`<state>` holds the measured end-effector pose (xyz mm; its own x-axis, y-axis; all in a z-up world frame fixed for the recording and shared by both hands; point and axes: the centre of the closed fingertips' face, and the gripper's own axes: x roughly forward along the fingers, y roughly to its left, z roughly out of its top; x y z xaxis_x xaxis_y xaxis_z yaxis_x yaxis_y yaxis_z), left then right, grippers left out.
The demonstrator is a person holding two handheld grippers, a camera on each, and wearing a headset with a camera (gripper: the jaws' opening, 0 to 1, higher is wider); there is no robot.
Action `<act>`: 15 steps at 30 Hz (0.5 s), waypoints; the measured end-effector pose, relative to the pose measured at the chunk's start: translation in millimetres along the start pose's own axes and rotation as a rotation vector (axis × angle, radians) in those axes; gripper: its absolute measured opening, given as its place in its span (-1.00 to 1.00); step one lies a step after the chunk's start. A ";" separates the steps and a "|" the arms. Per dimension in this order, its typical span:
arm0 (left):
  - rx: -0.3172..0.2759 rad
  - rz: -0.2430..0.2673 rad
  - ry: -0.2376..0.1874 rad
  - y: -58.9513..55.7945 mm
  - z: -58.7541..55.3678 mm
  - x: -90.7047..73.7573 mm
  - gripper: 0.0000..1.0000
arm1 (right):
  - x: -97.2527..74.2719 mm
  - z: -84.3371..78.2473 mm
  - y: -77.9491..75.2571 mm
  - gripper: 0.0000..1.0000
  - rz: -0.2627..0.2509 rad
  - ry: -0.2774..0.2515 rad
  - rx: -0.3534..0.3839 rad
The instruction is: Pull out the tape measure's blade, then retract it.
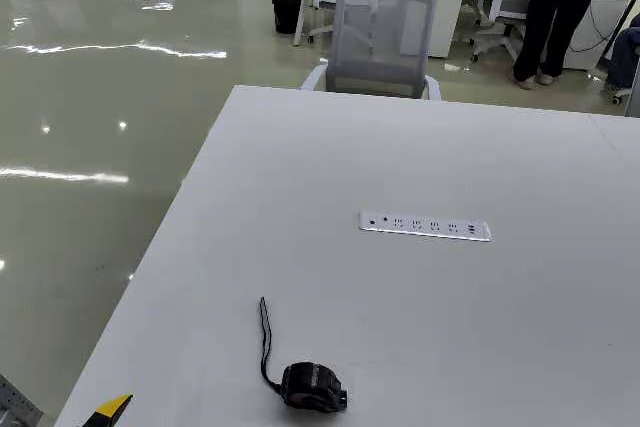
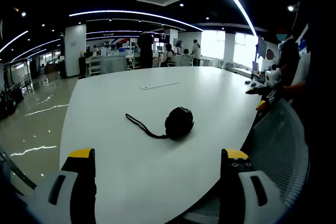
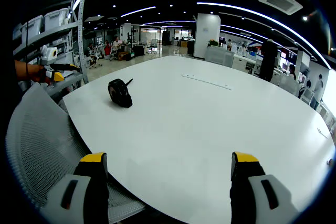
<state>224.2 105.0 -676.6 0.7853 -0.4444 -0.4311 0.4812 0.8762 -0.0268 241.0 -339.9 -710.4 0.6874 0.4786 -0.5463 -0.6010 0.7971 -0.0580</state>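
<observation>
**Both grippers released, tape measure untouched on table**

The black tape measure (image 1: 314,387) lies on the white table (image 1: 420,147) near its near-left edge. Its black wrist strap (image 1: 265,339) trails toward the far side. Nothing touches it.

In the left gripper view the left gripper (image 2: 159,153) is spread wide and holds nothing. The tape measure (image 2: 179,123) sits ahead of it, well apart from the yellow tips.

In the right gripper view the right gripper (image 3: 169,157) is also spread and unloaded. The tape measure (image 3: 120,93) sits far-left of it, well apart.

In the head view one yellow gripper tip (image 1: 110,409) shows at the near-left corner, left of the tape measure.

A white power strip (image 1: 425,226) is set in the table mid-way. A grey mesh chair (image 1: 380,42) stands at the far edge.
</observation>
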 end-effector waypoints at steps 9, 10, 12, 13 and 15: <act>-0.006 0.041 -0.008 5.3 5.2 -0.9 0.98 | -4.7 -5.3 -4.5 1.00 -0.017 0.012 0.015; -0.001 0.042 -0.008 5.4 5.8 -0.4 0.98 | -4.1 -7.9 -3.4 1.00 -0.015 0.027 0.001; -0.001 0.035 -0.007 5.1 5.1 0.8 0.98 | -4.0 -7.5 -2.8 1.00 -0.014 0.023 -0.003; 0.001 0.027 -0.006 3.2 5.4 1.7 0.98 | -4.0 -6.8 -2.8 0.99 -0.014 0.018 -0.002; 0.000 0.013 -0.002 -0.4 5.4 3.1 0.98 | -3.8 -5.2 -1.8 0.99 -0.017 0.015 0.000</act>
<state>228.6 102.3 -673.0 0.7920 -0.4337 -0.4297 0.4714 0.8817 -0.0211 237.3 -345.1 -712.5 0.6916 0.4593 -0.5574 -0.5893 0.8051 -0.0678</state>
